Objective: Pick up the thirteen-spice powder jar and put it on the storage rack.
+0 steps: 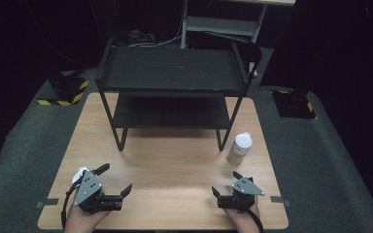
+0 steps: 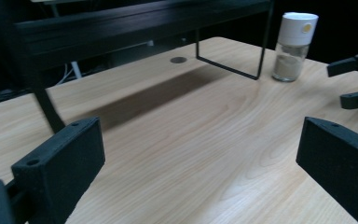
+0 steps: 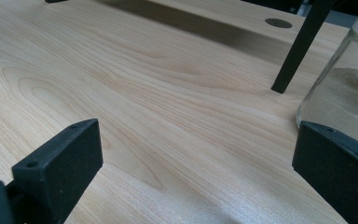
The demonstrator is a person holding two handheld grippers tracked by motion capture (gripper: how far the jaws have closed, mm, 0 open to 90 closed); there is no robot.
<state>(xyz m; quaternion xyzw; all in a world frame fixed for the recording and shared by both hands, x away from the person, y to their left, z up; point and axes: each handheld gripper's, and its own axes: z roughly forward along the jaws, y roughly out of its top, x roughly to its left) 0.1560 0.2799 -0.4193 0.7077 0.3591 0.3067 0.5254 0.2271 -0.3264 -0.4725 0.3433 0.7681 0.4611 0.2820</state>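
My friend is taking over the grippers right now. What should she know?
Left gripper: open, holding nothing, low over the table's near left corner.
Right gripper: open, holding nothing, near right, closest to the jar.
Jar: upright on the table beside the rack's right front leg, white cap on, some powder inside.
Done: nothing gripped yet.
Left: probably take the jar with the right gripper.

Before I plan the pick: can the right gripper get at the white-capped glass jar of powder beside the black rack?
Probably yes. The right gripper is open, and bare wooden table lies between it and the white-capped glass jar; the black rack's leg stands beside the jar, not between.
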